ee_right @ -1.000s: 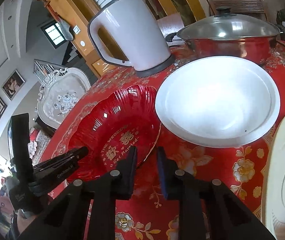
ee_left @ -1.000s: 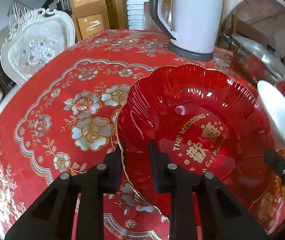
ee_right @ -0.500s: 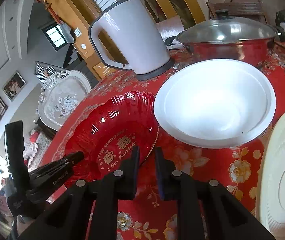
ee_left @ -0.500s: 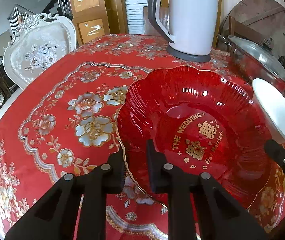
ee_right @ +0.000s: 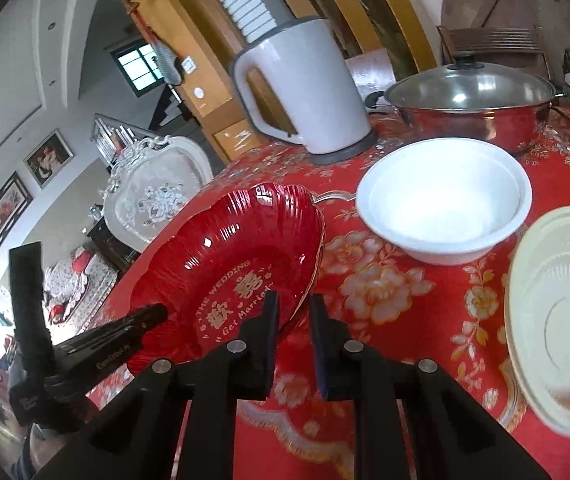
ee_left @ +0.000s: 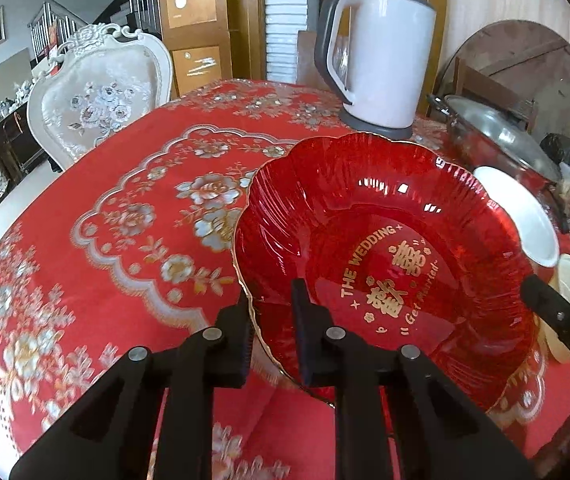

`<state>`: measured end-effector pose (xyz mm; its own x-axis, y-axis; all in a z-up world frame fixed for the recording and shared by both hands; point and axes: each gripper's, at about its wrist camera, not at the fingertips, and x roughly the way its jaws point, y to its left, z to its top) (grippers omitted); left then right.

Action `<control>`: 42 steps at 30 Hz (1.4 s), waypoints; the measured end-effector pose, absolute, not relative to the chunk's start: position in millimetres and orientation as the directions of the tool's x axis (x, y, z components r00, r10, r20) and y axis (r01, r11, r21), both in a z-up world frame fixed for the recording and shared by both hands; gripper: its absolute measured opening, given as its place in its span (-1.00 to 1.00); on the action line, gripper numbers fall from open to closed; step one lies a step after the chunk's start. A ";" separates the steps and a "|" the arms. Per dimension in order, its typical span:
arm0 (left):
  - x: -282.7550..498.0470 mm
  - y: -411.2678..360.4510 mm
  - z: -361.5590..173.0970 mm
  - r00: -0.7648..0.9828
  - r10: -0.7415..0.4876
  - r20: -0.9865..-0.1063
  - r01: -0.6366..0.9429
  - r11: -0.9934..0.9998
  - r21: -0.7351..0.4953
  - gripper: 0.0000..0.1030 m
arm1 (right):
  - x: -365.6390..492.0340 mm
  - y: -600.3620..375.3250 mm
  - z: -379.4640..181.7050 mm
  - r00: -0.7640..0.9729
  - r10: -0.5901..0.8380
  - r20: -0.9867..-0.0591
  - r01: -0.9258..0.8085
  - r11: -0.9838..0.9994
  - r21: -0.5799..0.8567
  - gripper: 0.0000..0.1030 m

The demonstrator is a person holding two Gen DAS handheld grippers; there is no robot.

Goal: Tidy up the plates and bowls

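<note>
A red scalloped glass plate (ee_left: 385,240) with gold lettering hangs tilted above the red floral tablecloth (ee_left: 125,240). My left gripper (ee_left: 271,320) is shut on its near-left rim, one finger inside the plate and one outside. The right gripper (ee_right: 295,316) is shut on the opposite rim of the same red plate (ee_right: 225,264). Each gripper shows in the other's view: the right fingers (ee_left: 545,304) at the plate's far right, the left fingers (ee_right: 141,320) at its left. A white bowl (ee_right: 445,200) and a cream ribbed plate (ee_right: 557,312) sit on the table to the right.
A white electric kettle (ee_left: 381,60) stands behind the plate, and a lidded red pot (ee_right: 469,100) is beside it. The white bowl (ee_left: 517,216) is close to the plate's right edge. An ornate white chair (ee_left: 97,100) stands at the table's far left side.
Both grippers have closed a little on the red plate's rim and lifted it off the cloth. The cameras have pulled back and up, so the kettle and bowl look farther away.
</note>
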<state>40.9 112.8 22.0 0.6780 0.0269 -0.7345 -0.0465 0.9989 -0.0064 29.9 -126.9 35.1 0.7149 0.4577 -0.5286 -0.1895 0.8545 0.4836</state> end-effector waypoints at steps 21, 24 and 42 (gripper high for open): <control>-35.4 155.4 -14.1 0.641 0.034 -0.767 -0.151 0.985 -0.082 -0.64 | 3.0 -88.7 14.8 0.631 0.494 -0.598 -0.284 0.865 0.414 -0.74; -37.9 151.9 -14.3 0.645 0.025 -0.763 -0.142 0.986 -0.087 -0.61 | 3.6 -90.8 13.4 0.627 0.495 -0.602 -0.275 0.863 0.423 -0.74; -42.6 151.2 -12.3 0.657 0.017 -0.754 -0.143 0.984 -0.103 -0.54 | 1.9 -93.4 14.2 0.628 0.498 -0.598 -0.270 0.860 0.433 -0.72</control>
